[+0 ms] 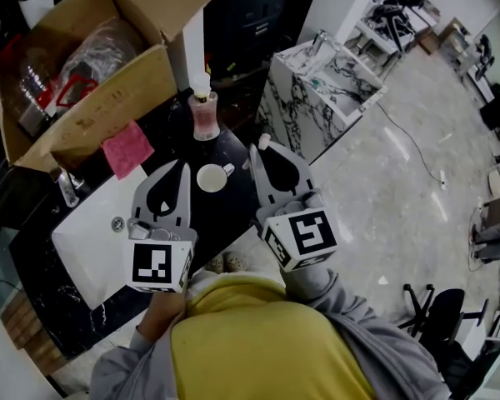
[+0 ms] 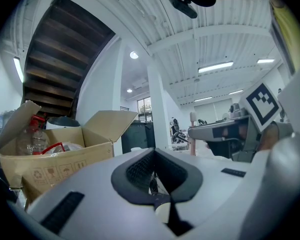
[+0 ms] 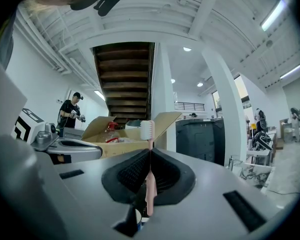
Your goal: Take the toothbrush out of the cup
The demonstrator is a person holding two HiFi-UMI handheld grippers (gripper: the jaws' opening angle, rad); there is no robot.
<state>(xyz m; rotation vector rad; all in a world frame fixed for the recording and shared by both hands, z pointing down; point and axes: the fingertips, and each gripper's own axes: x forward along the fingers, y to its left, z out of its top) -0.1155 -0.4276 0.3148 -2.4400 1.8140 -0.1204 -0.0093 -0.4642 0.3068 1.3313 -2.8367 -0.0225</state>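
A small white cup (image 1: 211, 177) stands on the black counter between my two grippers. My right gripper (image 1: 256, 150) is shut on a pink toothbrush (image 3: 149, 189), which stands upright between the pads with its white bristle head (image 3: 147, 129) above the fingertips. That head also shows just past the tips in the head view, as the toothbrush head (image 1: 264, 142), to the right of the cup and clear of it. My left gripper (image 1: 183, 167) is level just left of the cup, jaws together with nothing visible between them. The cup rim (image 2: 162, 212) shows low behind its pads.
An open cardboard box (image 1: 83, 65) with plastic bottles sits at the back left, and a pink cloth (image 1: 127, 148) hangs from it. A pink soap bottle (image 1: 205, 115) stands behind the cup. A white sink (image 1: 92, 240) and tap (image 1: 67, 188) lie left. A marble cabinet (image 1: 317, 90) stands right.
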